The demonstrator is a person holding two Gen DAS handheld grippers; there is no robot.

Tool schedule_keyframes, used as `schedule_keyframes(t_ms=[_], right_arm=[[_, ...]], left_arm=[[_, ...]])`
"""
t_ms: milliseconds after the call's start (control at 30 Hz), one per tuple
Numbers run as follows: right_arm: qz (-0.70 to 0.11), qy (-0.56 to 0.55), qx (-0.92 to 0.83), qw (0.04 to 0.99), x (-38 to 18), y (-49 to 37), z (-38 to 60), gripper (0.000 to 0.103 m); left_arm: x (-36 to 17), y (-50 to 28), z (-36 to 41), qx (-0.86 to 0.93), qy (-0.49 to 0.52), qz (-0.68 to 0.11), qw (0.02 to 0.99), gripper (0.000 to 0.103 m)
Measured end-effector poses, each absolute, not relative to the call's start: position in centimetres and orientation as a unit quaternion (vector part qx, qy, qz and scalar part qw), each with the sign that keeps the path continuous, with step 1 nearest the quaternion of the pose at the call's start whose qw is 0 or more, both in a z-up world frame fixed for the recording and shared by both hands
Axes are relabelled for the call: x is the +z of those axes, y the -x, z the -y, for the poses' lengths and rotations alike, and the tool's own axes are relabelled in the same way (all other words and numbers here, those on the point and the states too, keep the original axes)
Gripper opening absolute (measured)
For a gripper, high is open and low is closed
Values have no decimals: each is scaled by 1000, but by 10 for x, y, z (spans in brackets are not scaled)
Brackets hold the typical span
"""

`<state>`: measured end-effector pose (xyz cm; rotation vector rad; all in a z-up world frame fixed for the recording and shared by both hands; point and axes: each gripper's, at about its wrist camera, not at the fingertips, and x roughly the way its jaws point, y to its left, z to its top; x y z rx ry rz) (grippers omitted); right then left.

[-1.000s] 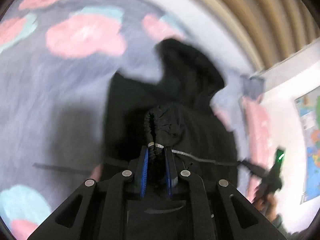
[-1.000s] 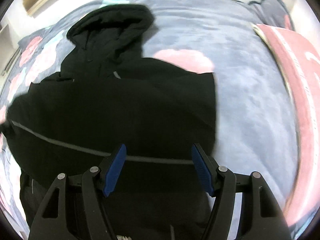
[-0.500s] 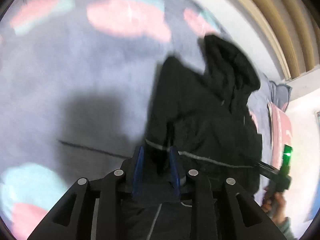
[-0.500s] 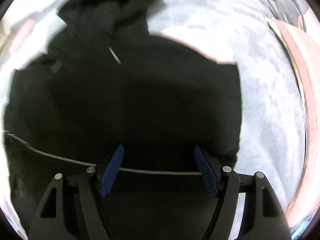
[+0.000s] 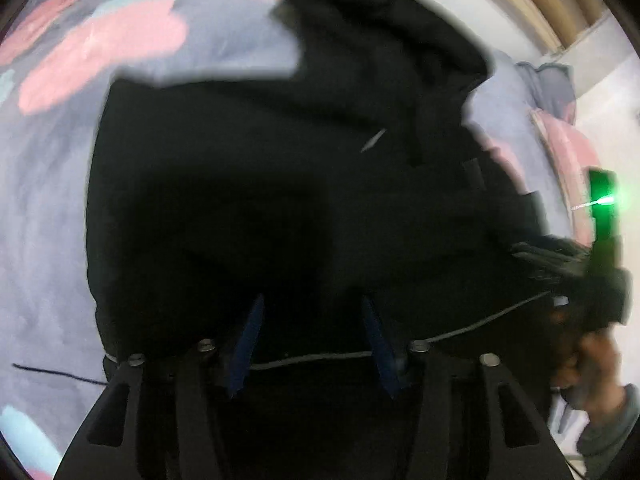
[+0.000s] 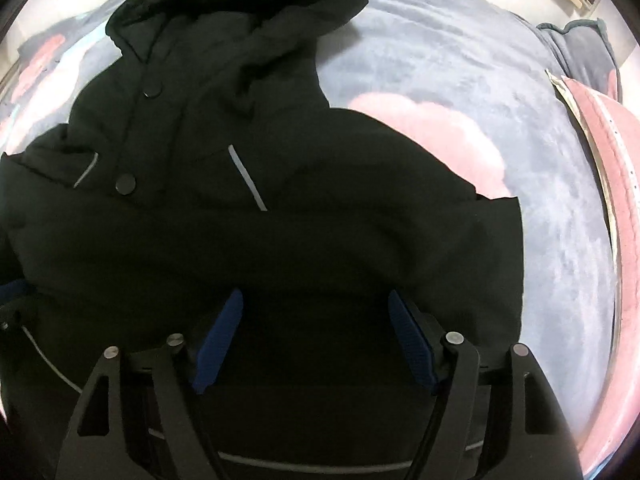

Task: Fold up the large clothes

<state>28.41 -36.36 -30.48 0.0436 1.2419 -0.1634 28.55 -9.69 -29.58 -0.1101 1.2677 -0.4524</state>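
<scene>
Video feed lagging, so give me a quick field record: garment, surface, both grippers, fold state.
garment: black hooded jacket, hood at the far end
surface: grey blanket with pink patches
left gripper: jaws opening, pads clear of the fabric
right gripper: open above the jacket, holding nothing
fold state: a sleeve lies across the chest

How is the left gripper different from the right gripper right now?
The left gripper has its jaws narrower and they are opening; the right gripper has its jaws spread wider. The left wrist view is blurry, the right wrist view sharp. Both have blue pads, hang over the black jacket on the blanket, and hold nothing.
</scene>
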Motion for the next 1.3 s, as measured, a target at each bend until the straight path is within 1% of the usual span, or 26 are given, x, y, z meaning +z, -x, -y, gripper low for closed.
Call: schedule_keyframes(t_ms=[100,167,267,333,400,467,533,600,667,733,833,900,1000,1133,1233,1300], right_arm=[[-587,-24,-70,806,-306,-286,367,78],[-591,-27,-67,803,-300,-284,370,78],[-586,-32,-50,808,-280,-273,372,67],[-567,-35,-33,822,-258,-248,371,67],[-560,-29,-26,828,-246,-222,368,67],[-568,-28,-28,822,-247,-201,366,67],[-580,-25,-33,813,-256,-188,362,67],[-602,-23,-42,797,-276,-179,359,67],[-612,-13,-41,789,-289,-172,359,67],[-623,7,-38,781,-291,-177,354,67],[-632,9,-23,775,-278,-187,359,66],[-624,-4,-17,781,-260,-191,369,66],[-592,-32,-10,805,-226,-208,386,66],[-542,-44,-13,839,-189,-262,398,66],[-503,-48,-30,862,-175,-317,405,66],[-491,-67,-36,868,-171,-353,411,66]], left_arm=[[-299,-291,82,-217,90,-585,776,45],[-294,-294,82,-219,90,-590,772,45],[-266,-280,73,-229,82,-576,780,45],[-243,-267,66,-244,80,-559,788,45],[-228,-256,59,-255,81,-549,792,48],[-225,-246,51,-254,78,-549,793,52],[-229,-240,49,-246,69,-552,794,52],[-254,-242,44,-216,67,-577,785,52],[-283,-243,38,-206,94,-606,762,51],[-293,-247,35,-206,112,-610,757,51],[-277,-249,43,-222,78,-610,757,51],[-254,-247,48,-254,43,-592,764,52],[-215,-252,47,-283,26,-552,784,52],[-176,-304,52,-282,35,-503,816,52],[-165,-355,61,-259,32,-479,838,52],[-164,-393,68,-249,41,-469,846,52]])
